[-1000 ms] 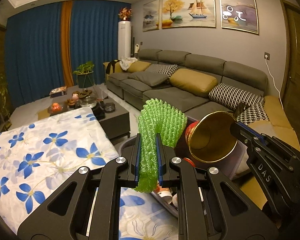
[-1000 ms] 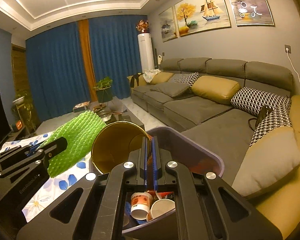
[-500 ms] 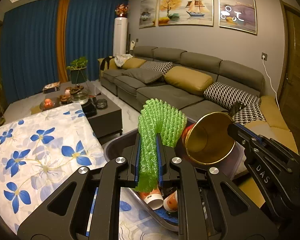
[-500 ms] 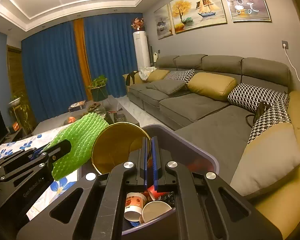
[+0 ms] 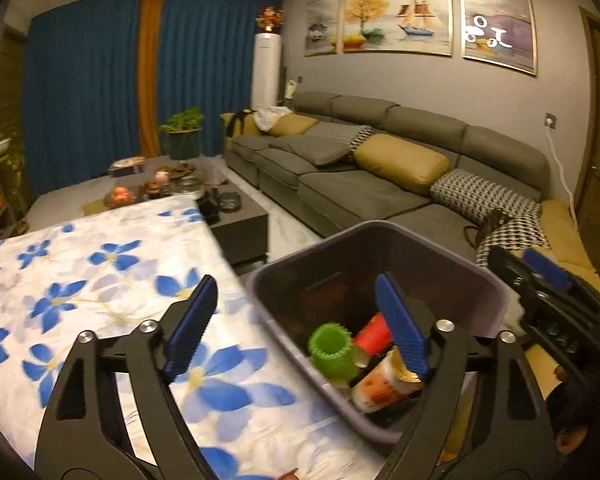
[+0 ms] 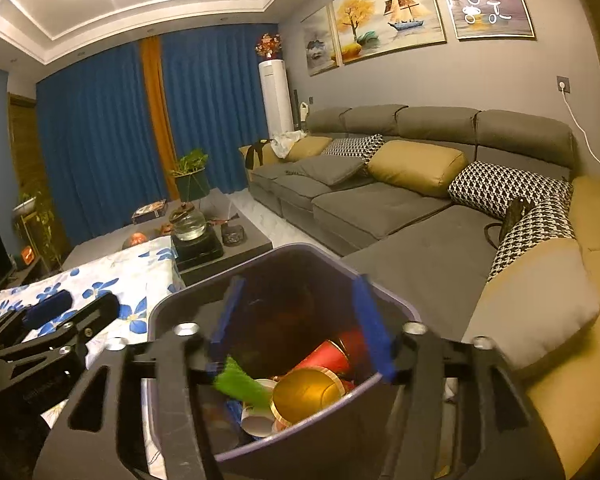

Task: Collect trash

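With the green foam net sleeve (image 5: pixel 332 350) and the gold-lined cup (image 6: pixel 306 394) now lying among the cups in the purple bin (image 5: pixel 496 292) off the tabletop's (image 5: pixel 100 264) right edge, both having been clamped above it a second ago, the left gripper (image 5: pixel 296 334) and right gripper (image 6: pixel 300 332) have just opened their jaws wide and hold nothing, and no further trash shows on the tabletop.

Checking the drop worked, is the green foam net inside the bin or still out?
Inside: the green foam net lies among cups in the bin.
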A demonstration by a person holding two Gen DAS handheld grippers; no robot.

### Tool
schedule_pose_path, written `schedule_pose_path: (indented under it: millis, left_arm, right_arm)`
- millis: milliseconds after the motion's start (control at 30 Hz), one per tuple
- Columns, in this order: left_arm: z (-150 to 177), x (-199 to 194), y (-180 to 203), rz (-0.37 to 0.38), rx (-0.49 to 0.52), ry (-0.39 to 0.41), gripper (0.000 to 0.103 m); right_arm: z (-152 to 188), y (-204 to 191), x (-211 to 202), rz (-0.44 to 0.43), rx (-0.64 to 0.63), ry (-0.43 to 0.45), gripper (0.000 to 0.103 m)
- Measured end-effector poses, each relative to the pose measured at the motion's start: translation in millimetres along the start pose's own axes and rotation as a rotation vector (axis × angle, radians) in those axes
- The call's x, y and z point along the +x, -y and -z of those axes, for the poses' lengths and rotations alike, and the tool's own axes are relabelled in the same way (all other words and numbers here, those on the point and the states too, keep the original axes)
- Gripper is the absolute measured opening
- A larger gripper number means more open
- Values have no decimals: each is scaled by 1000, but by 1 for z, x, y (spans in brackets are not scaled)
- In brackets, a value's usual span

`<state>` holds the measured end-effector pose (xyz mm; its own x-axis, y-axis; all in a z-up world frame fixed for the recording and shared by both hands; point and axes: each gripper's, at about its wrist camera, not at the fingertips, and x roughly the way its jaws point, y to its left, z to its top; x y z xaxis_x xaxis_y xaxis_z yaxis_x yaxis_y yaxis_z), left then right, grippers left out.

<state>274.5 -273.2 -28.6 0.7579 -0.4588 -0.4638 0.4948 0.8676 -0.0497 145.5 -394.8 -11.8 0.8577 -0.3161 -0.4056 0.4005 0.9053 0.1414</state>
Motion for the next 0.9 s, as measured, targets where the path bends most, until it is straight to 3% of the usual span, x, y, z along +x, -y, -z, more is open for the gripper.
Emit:
schedule_pose_path:
  millis: [133, 267, 600, 900]
  left_arm:
    - [7, -24, -10, -59, -10, 6, 89]
    - [18, -53, -21, -105, -22, 7, 91]
    - [47, -142, -61, -255, -53, 55, 93]
    - [72, -213, -83, -295, -73, 78, 93]
  right_arm:
    - [7, -11, -14, -1, -27, -7, 88]
    - [14, -32, -34, -10, -84, -14, 96]
    - [31, -65, -93, -26, -129, -6, 98]
    - [54, -99, -149, -54, -165, 12, 98]
